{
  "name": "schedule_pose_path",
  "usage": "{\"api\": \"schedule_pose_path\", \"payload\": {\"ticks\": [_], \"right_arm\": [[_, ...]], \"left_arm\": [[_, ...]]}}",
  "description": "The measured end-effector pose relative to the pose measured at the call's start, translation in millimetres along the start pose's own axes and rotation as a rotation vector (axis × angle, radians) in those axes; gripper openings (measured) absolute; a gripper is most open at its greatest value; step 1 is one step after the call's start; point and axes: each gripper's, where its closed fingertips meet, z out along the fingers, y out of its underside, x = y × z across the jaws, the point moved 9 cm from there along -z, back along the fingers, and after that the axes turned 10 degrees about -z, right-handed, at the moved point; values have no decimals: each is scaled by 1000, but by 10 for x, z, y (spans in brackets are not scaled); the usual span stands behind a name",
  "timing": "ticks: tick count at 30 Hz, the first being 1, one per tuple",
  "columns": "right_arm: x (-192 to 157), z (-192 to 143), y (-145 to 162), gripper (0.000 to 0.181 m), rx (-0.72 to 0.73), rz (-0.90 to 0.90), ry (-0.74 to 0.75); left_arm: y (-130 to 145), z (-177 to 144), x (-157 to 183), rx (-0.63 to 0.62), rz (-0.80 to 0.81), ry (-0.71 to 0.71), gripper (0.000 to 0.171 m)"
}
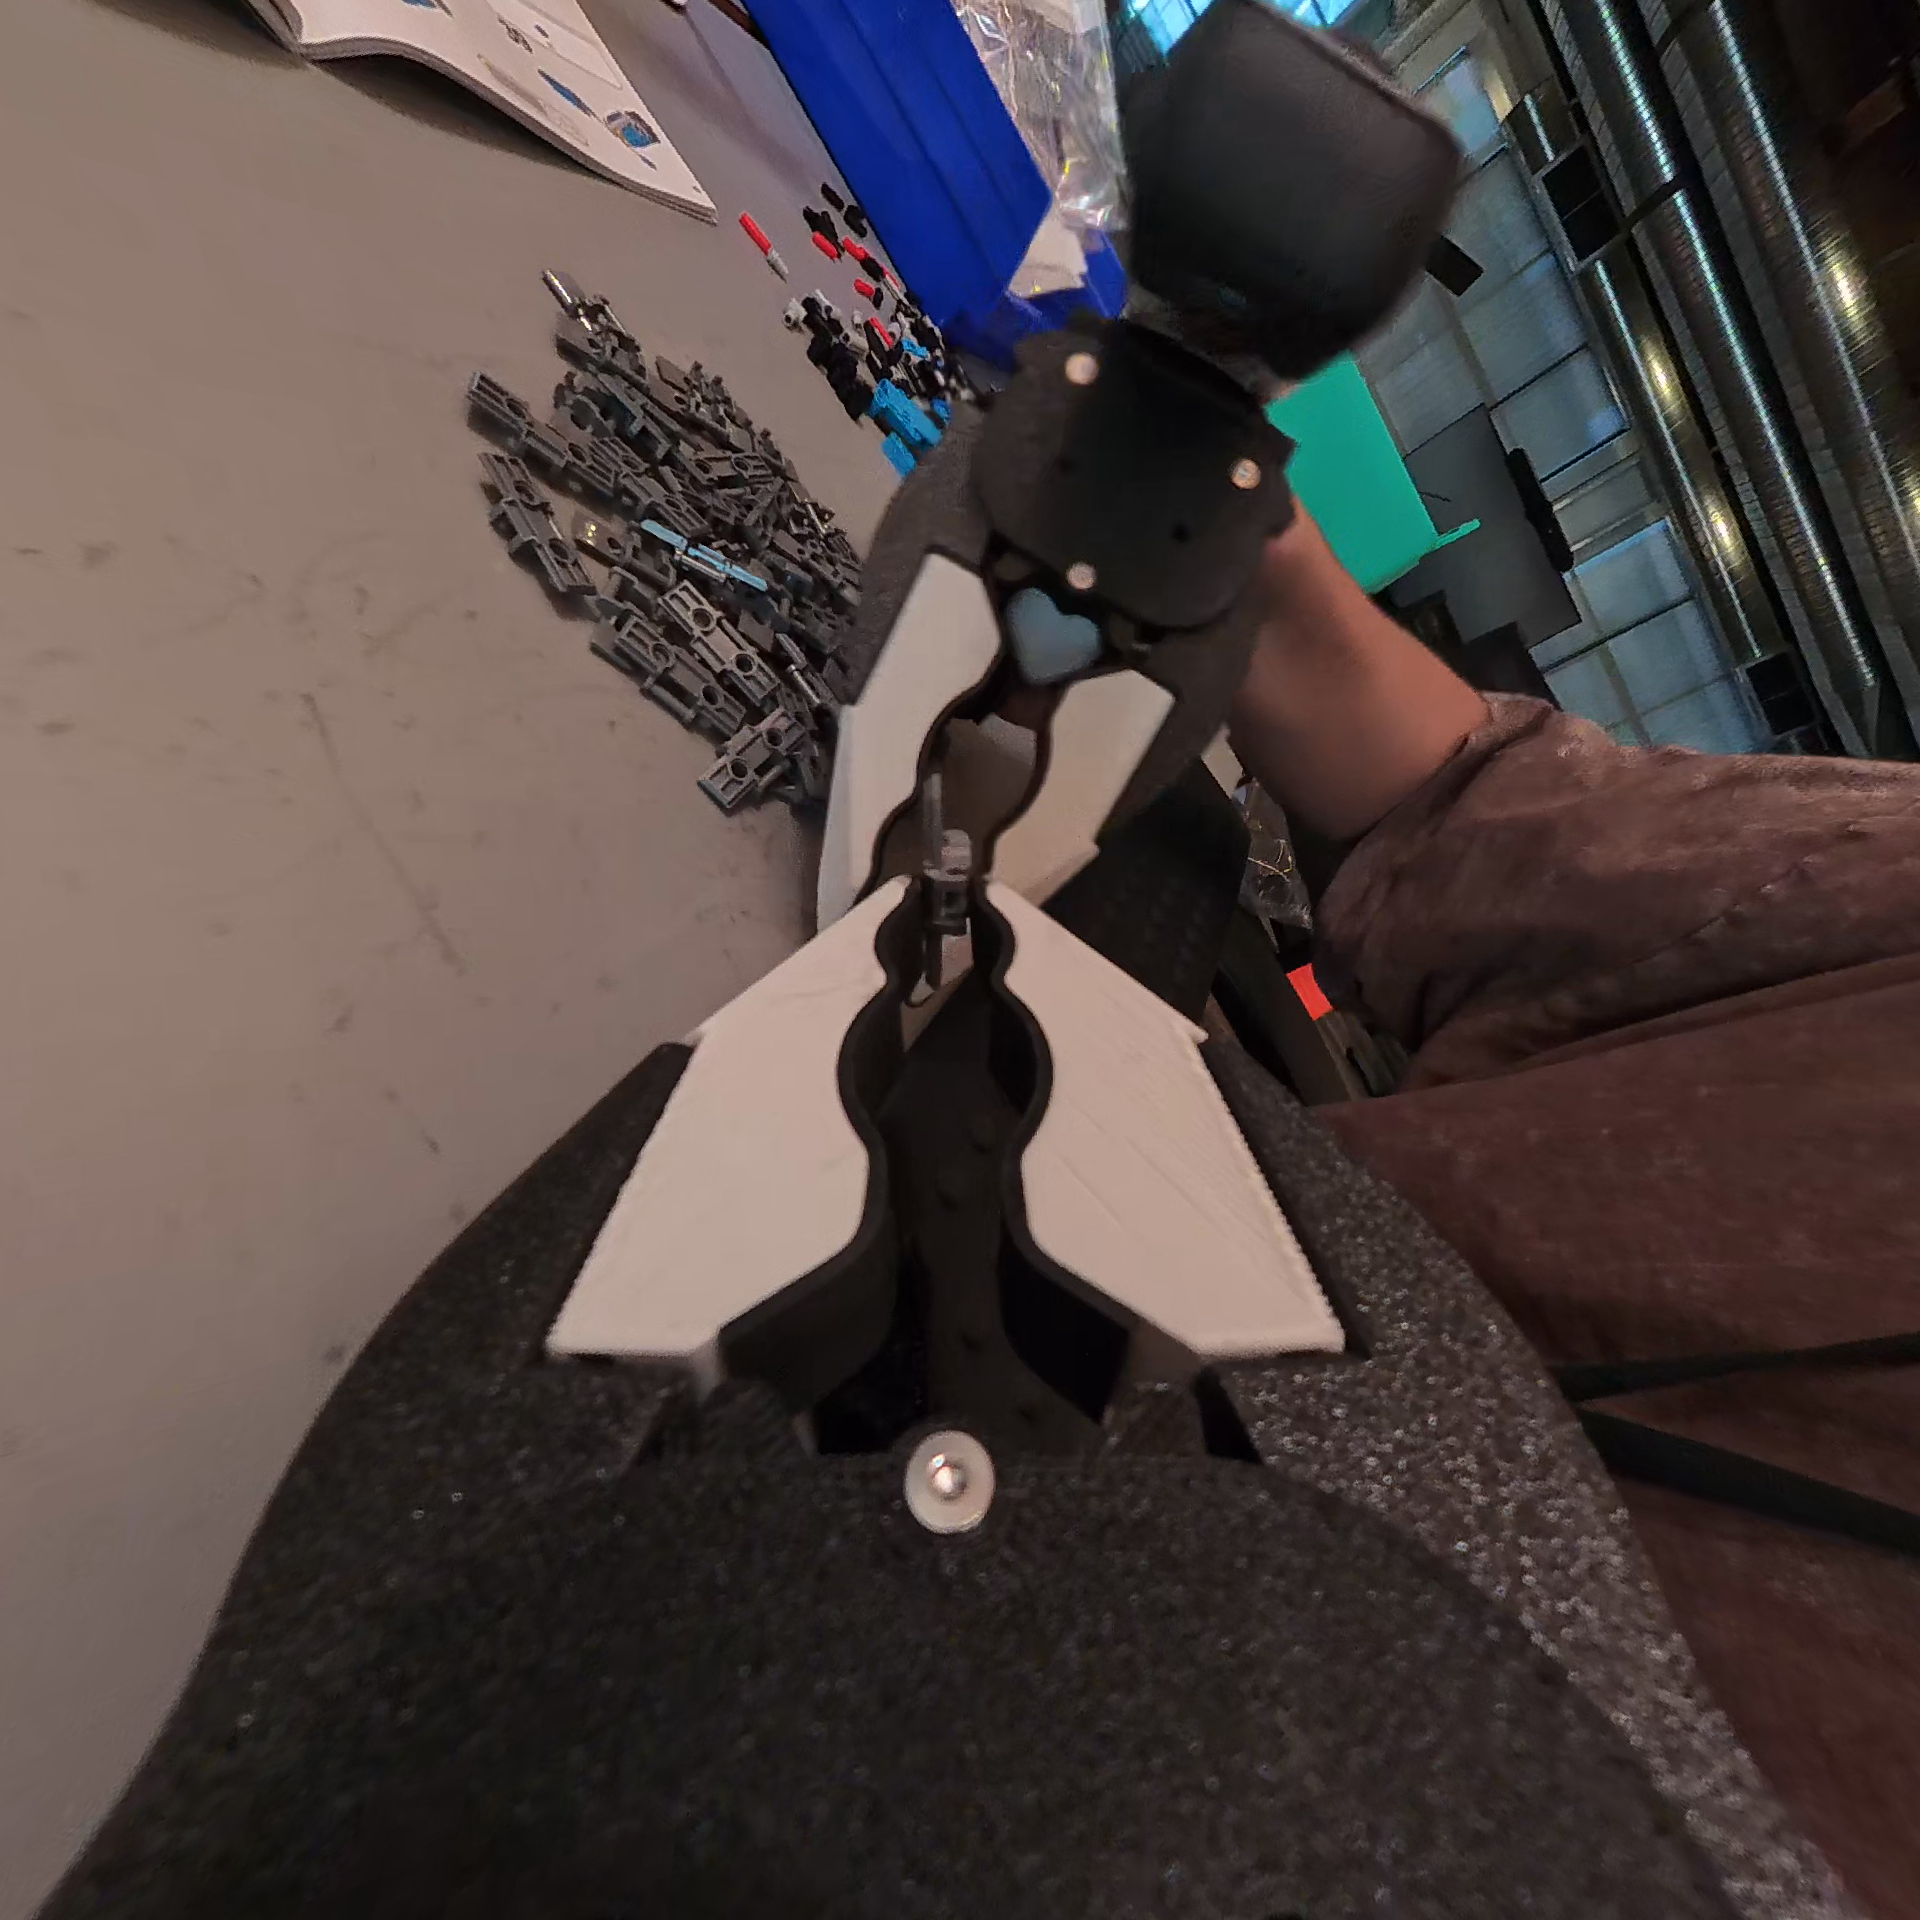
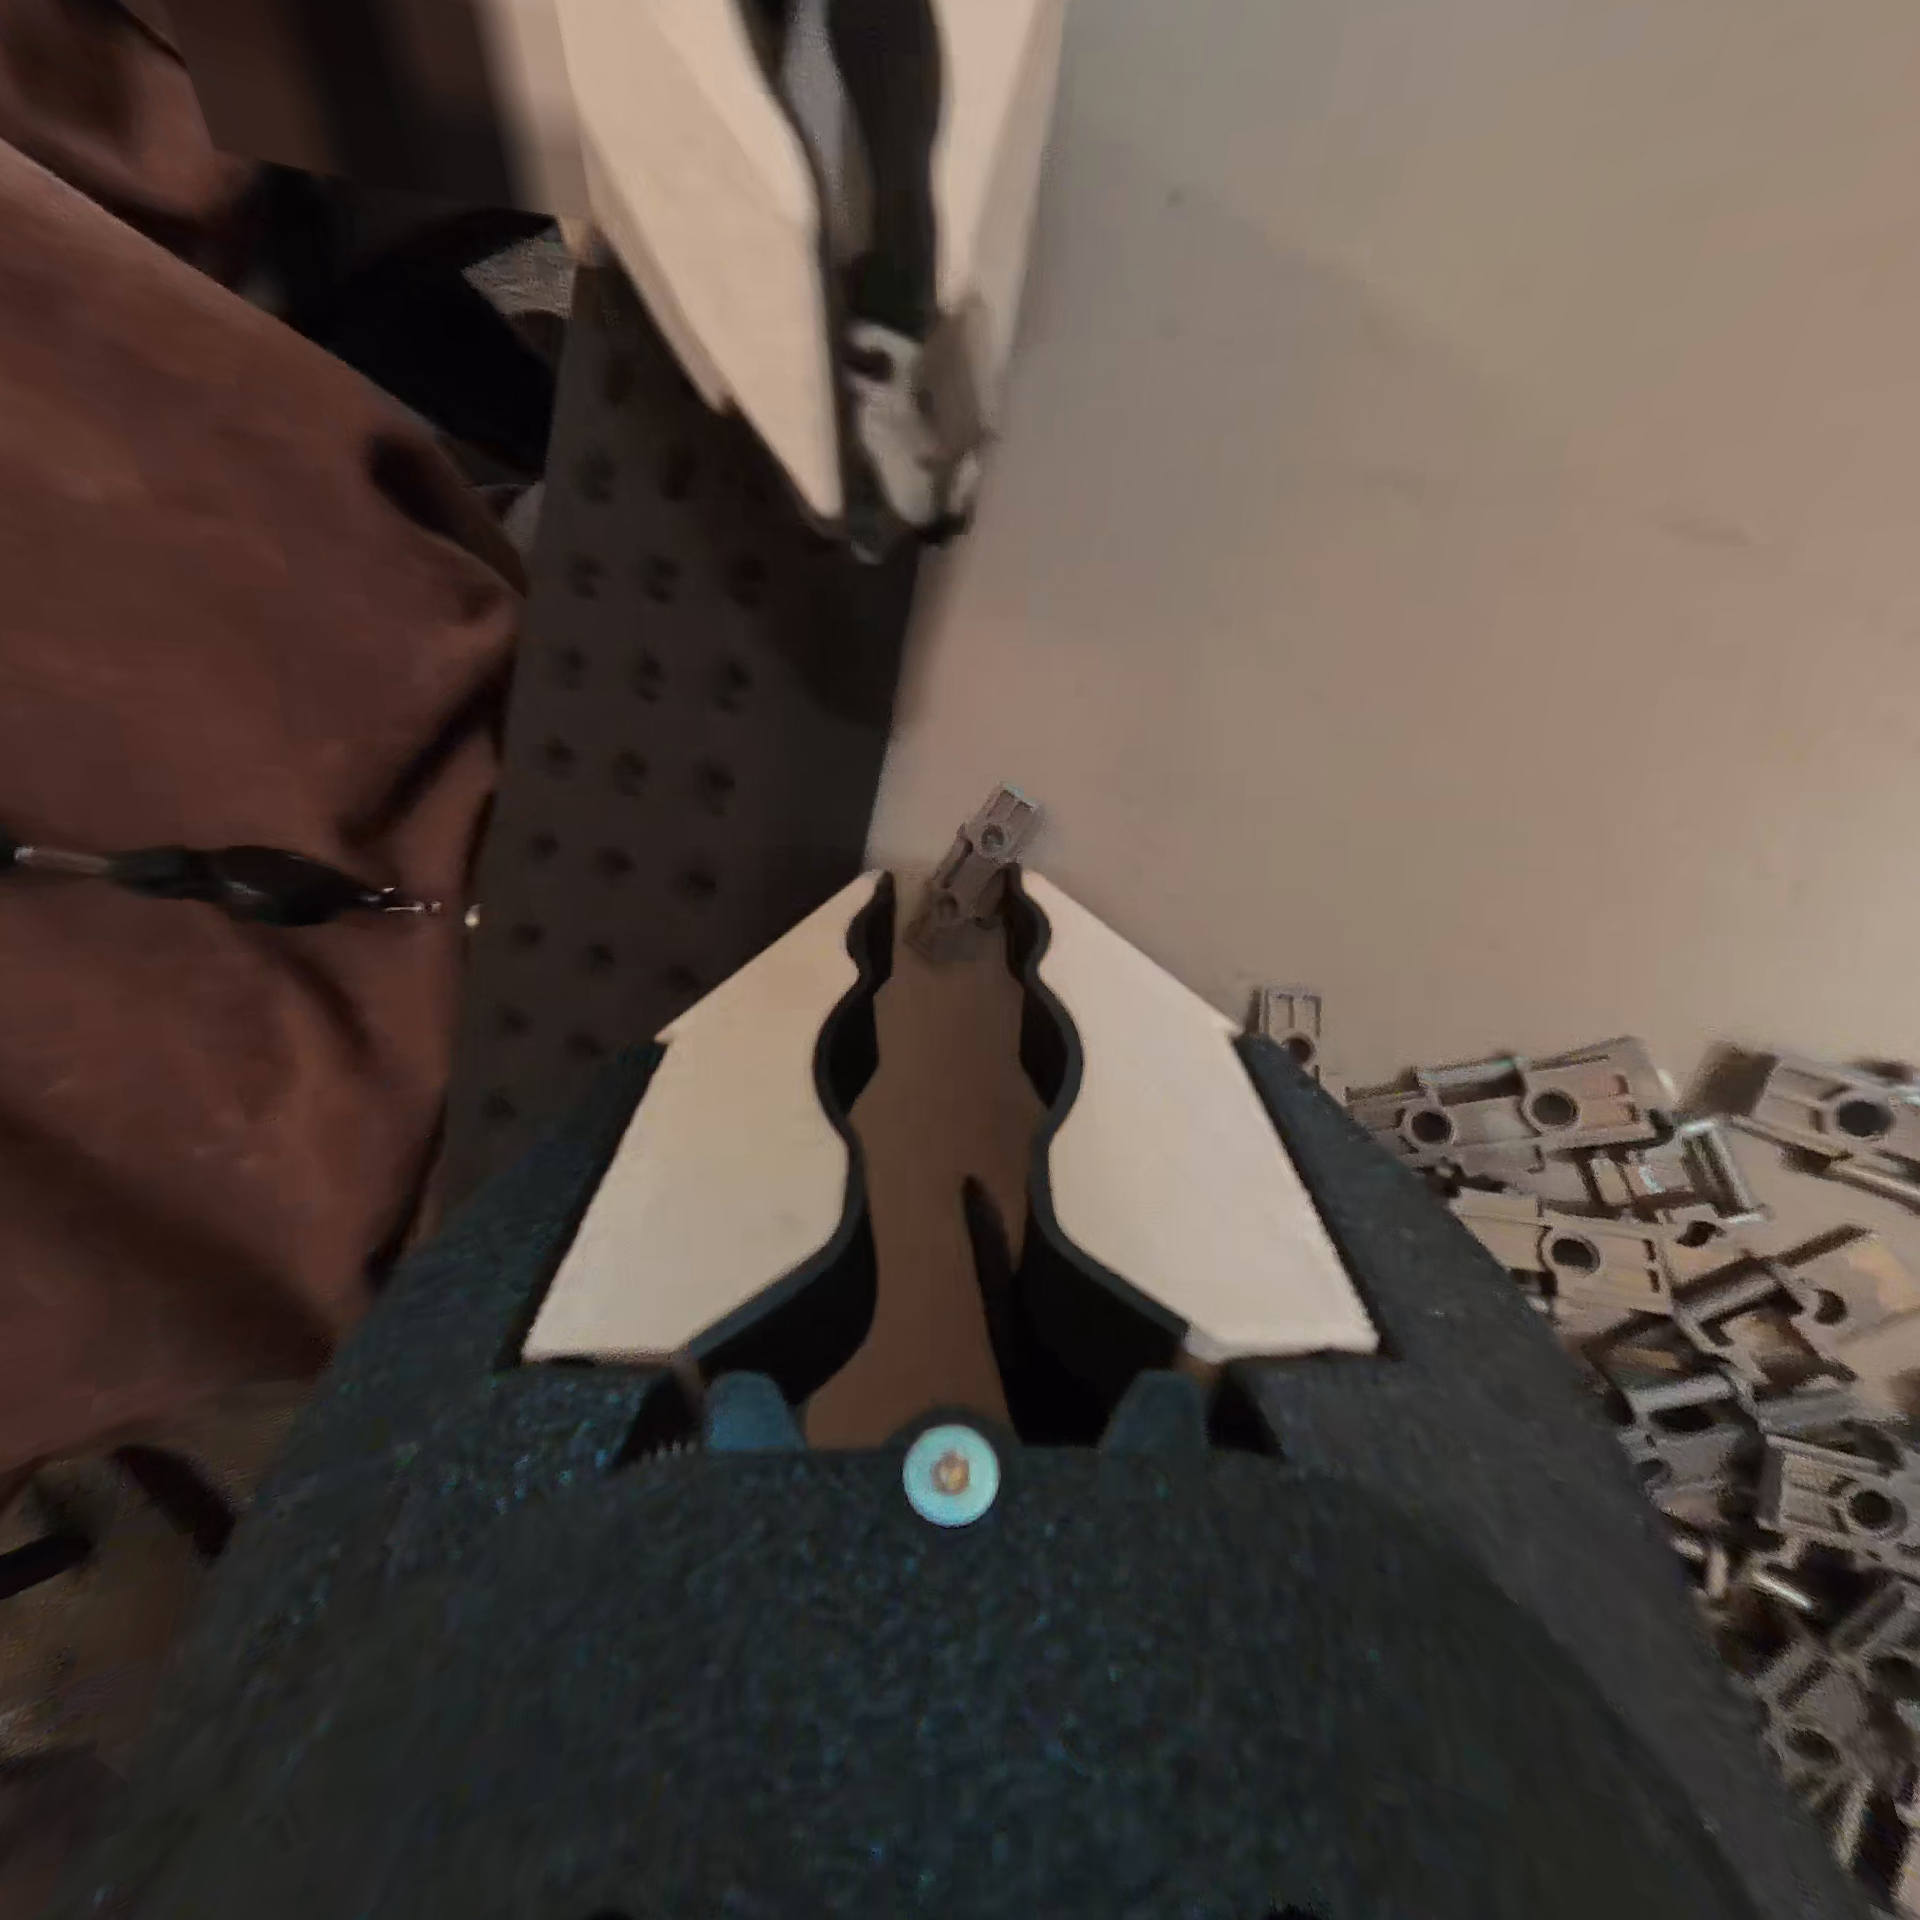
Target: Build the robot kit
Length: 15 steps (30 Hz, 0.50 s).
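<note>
1. The left tool [image 1: 940,894] is clenched on a small grey pin-like connector [image 1: 948,868] at its very tips, at the centre of the left wrist view.
2. The right tool [image 2: 951,883] pinches a small grey holed connector piece [image 2: 977,868] between its tips, at the centre of the right wrist view; the piece juts up and to the right beyond them.
3. The two tools meet tip to tip; in the left wrist view the right tool comes down from upper centre, held by a hand [image 1: 1340,675] in a brown sleeve [image 1: 1621,883].
4. Handling, as I judge it: both pieces are hard, light plastic, stiff and smooth, prone to twist or pop out of a tip grip. Best held across their flat sides, leaving the ends free.
5. Counts: two tools and two held pieces. One heap of grey connector pieces [image 1: 675,551] lies on the grey table [image 1: 260,831], upper left of centre, too many and too overlapped to count.
6. A smaller scatter of black, red and blue parts [image 1: 873,322] lies beyond, also uncountable; one open booklet [image 1: 499,73] at top left, one blue bin [image 1: 914,135] at top centre.
7. A black perforated plate [image 2: 644,727] stands left of centre in the right wrist view.
</note>
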Motion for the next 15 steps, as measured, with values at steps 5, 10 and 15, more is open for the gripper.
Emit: {"api": "schedule_pose_path", "payload": {"ticks": [5,10,15], "right_arm": [[-240,-51,-109,24,-15,-47,322],[-452,87,-45,19,-66,-102,516],[-400,194,-5,15,-98,-158,575]], "left_arm": [[-29,-65,-6,28,14,-37,8],[-35,-72,15,36,33,-52,8],[-10,-30,35,16,53,-55,8]]}}
